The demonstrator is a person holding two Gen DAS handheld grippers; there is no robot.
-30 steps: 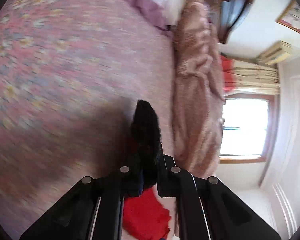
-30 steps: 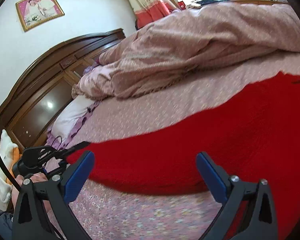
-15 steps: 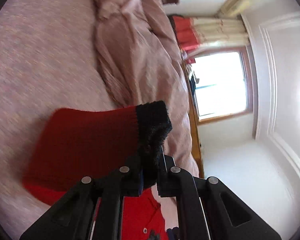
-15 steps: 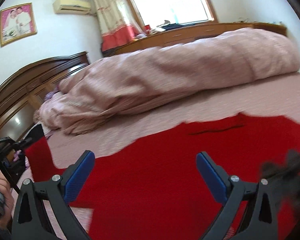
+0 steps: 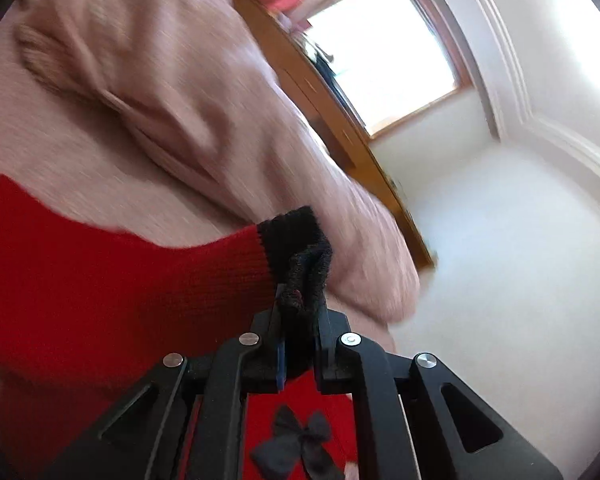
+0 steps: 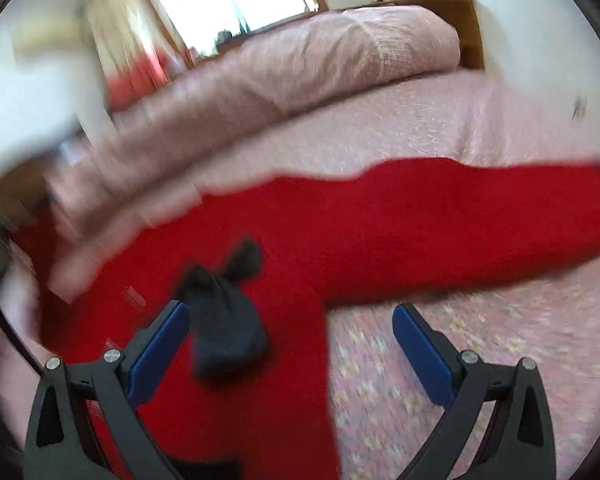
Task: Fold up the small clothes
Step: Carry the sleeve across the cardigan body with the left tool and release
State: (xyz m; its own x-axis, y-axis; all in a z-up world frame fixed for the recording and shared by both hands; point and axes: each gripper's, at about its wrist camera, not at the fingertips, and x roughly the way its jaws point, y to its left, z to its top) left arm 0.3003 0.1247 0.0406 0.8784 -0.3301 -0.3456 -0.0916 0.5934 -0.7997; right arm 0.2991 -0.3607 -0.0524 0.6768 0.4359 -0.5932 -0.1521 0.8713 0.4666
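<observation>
The left claw point(image 5: 300, 312) is clamped tight on the black cuff point(image 5: 296, 248) of the red sweater point(image 5: 112, 292), pointing slightly downward and holding the sleeve up off the bed. The right claw point(image 6: 292, 332) points lower, tilted down over the bed, its blue pads point(image 6: 422, 354) spread wide and gripping nothing.

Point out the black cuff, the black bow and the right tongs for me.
black cuff point(image 5: 290, 236): left wrist view, ribbed band at the sleeve's end.
black bow point(image 6: 224, 312): right wrist view, its dark middle.
right tongs point(image 6: 290, 344): right wrist view, midway between the blue pads.
</observation>
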